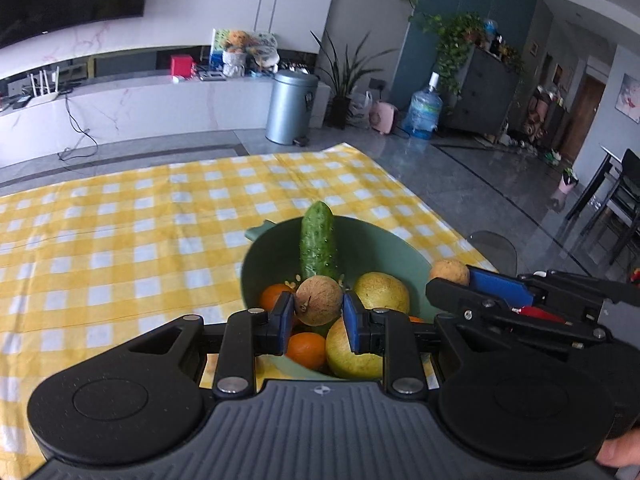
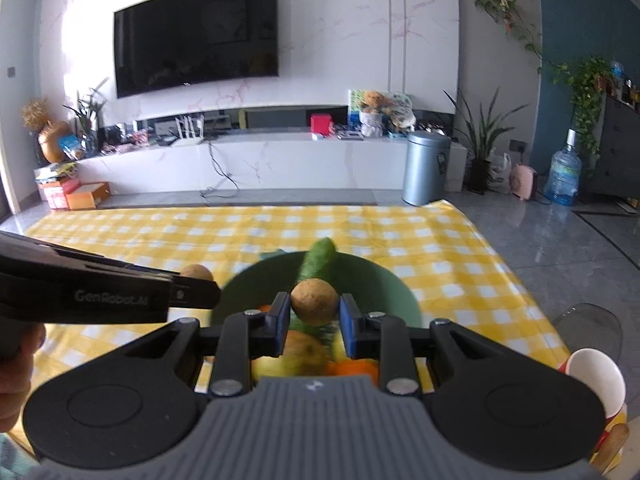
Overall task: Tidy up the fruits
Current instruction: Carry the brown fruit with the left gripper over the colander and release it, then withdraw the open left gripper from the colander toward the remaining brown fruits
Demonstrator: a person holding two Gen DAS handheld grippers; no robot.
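Note:
My left gripper (image 1: 319, 314) is shut on a small round brown fruit (image 1: 319, 299), held above a green bowl (image 1: 404, 246). In the bowl a cucumber (image 1: 318, 245) leans upright among oranges (image 1: 306, 350) and yellow-green fruits (image 1: 382, 292). At the right of this view, my right gripper (image 1: 450, 286) holds a second brown fruit (image 1: 450, 271) over the bowl's right rim. In the right wrist view, my right gripper (image 2: 314, 320) is shut on that brown fruit (image 2: 314, 300) above the bowl (image 2: 384, 284). My left gripper (image 2: 196, 290) comes in from the left with its fruit (image 2: 196, 272).
The bowl stands on a yellow-and-white checked cloth (image 1: 120, 240) that covers the table, near its right edge. A white and red cup (image 2: 596, 380) sits at the near right corner. A clear chair back (image 2: 592, 320) stands beyond that edge.

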